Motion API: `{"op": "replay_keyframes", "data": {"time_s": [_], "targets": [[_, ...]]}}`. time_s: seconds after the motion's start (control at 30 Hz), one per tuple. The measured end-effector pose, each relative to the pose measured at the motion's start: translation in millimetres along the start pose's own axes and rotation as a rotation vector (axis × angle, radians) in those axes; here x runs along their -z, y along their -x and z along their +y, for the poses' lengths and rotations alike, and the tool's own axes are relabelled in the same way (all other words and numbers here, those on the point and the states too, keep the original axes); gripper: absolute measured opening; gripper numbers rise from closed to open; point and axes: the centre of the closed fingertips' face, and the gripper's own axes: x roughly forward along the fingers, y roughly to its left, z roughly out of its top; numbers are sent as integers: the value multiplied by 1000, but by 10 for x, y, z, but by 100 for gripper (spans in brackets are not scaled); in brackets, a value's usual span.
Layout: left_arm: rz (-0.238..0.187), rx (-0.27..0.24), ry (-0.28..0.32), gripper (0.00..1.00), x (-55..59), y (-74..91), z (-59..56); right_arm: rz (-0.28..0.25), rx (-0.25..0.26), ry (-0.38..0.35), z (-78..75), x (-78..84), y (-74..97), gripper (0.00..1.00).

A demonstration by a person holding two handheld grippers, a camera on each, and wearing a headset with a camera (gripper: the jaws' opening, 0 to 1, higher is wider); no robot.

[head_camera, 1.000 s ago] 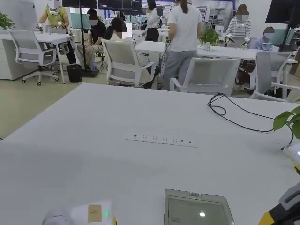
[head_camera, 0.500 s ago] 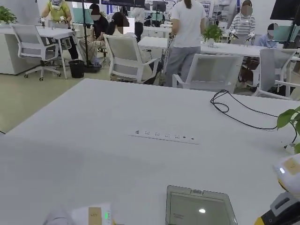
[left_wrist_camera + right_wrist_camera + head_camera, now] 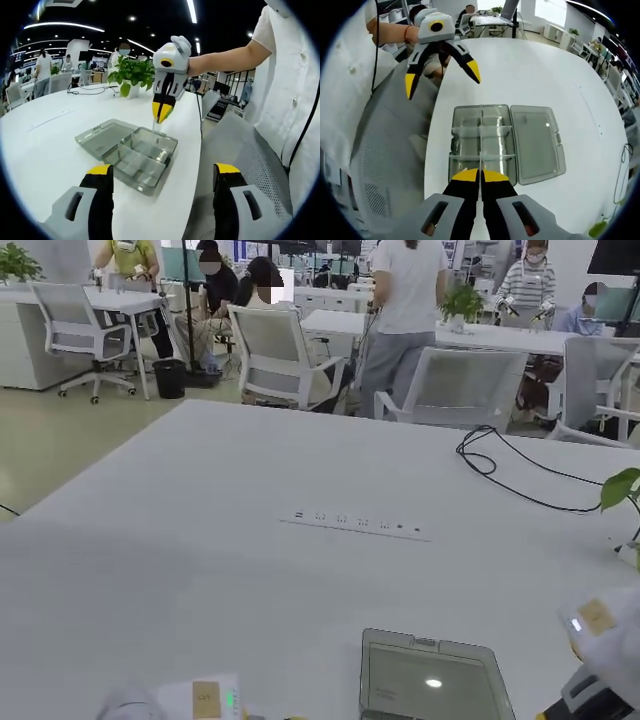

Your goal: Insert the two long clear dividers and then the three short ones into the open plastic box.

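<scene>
Right gripper [image 3: 481, 175] rises, pinching clear divider [image 3: 156, 126] | left gripper [image 3: 163, 170] wide, empty | keep your divider upright over box [image 3: 147, 181] at table [image 3: 50, 150] edge.

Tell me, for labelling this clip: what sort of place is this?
Probably an open-plan office or lab: long white tables, swivel chairs, people busy in the background, and a potted plant.
</scene>
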Motion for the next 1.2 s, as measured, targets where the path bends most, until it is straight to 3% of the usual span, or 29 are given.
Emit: {"op": "replay_keyframes", "data": {"time_s": [0.6,1.2], "targets": [[-4,0,5,82,-6,11,-13,32,-14,10,-13,54,-114,3],[-7,1,12,82,-15,0,-32,-4,11,13,-9,112,-215,3]]}}
